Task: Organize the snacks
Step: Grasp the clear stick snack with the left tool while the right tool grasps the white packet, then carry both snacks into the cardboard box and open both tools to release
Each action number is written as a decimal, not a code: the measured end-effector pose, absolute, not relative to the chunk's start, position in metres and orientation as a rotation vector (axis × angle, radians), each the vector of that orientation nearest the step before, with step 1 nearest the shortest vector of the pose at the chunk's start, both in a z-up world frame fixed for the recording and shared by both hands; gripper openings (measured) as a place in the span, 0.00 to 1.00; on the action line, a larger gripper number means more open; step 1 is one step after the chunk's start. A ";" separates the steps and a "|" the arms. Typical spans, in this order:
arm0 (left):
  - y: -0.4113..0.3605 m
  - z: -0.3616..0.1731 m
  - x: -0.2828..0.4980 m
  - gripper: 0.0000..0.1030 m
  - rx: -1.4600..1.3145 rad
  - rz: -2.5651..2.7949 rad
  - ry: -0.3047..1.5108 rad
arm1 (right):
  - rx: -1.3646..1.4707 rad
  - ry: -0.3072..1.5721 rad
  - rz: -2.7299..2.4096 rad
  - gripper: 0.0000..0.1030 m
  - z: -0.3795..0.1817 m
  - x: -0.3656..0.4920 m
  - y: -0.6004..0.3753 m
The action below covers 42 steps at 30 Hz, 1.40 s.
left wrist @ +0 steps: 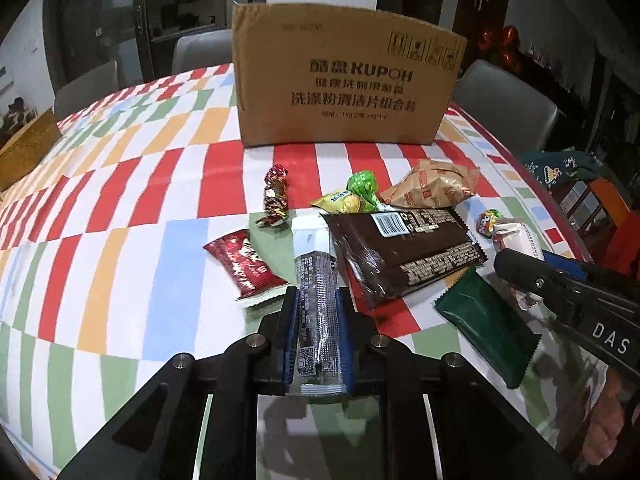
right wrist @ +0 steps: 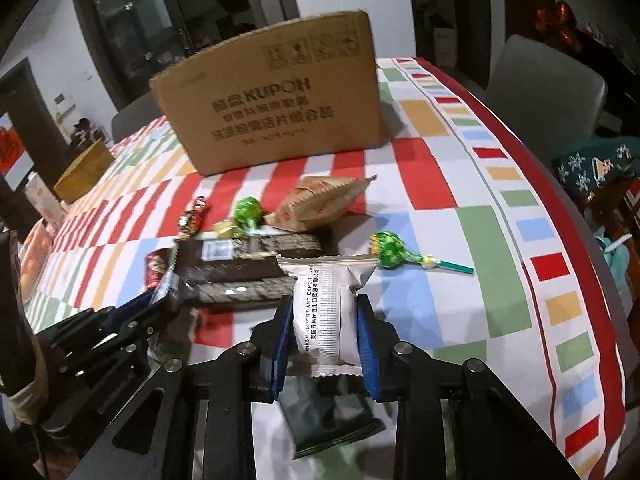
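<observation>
Left gripper (left wrist: 318,312): closed on a grey stick pack (left wrist: 318,300), which is pinched between the blue pads (left wrist: 291,332).
Stick pack axis: the long axis is run forward along the fingers; the white top end is pointed ahead, toward the box (left wrist: 344,76), and the sealed tail is tucked back between the pads.
Right gripper (right wrist: 324,320): closed on a silver pouch (right wrist: 326,304), which is squeezed at its middle between both pads.
Pouch axis: the long axis is also laid along the fingers, with one crimped end ahead of the tips and the other behind them.
Other snacks: a brown bar (left wrist: 404,248) is seen just right of the left fingers, a red packet (left wrist: 244,264) just left; a green packet (left wrist: 486,328) is seen under the right fingers, and a lollipop (right wrist: 400,250) ahead and right of them.
Risk, slip: both wrappers are glossy, so either could be slid out of the pads if tilted or swung fast.
Risk, crush: the pouch looks soft and is already dented; its contents could be broken by further squeeze.
Risk, snag: the brown bar could be dragged by the stick pack's front end, since the two seem to be touching.
Risk, collision: the grippers are held near each other, so one could be knocked by the other on the way to the box.
</observation>
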<state>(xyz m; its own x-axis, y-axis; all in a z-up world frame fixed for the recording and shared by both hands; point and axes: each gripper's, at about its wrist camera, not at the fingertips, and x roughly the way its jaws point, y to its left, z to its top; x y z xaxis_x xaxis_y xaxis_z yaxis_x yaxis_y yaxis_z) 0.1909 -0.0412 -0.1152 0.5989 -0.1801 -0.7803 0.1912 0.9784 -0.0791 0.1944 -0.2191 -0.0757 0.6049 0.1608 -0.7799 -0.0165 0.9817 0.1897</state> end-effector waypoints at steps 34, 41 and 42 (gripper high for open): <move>-0.030 0.018 0.175 0.18 0.029 -0.221 0.528 | 0.129 0.640 0.214 0.30 0.035 0.190 -0.202; -0.029 0.051 0.202 0.18 0.042 -0.225 0.460 | 0.100 0.569 0.215 0.30 0.068 0.212 -0.200; -0.029 0.057 0.208 0.18 0.045 -0.225 0.449 | 0.090 0.555 0.212 0.30 0.075 0.217 -0.200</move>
<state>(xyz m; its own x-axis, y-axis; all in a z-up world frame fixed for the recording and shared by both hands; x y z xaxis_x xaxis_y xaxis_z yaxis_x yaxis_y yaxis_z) 0.2077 -0.0288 0.0570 0.8764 -0.2060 -0.4353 0.2257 0.9742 -0.0067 0.2173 -0.2000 0.0748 0.8286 0.2241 -0.5131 -0.1756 0.9742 0.1421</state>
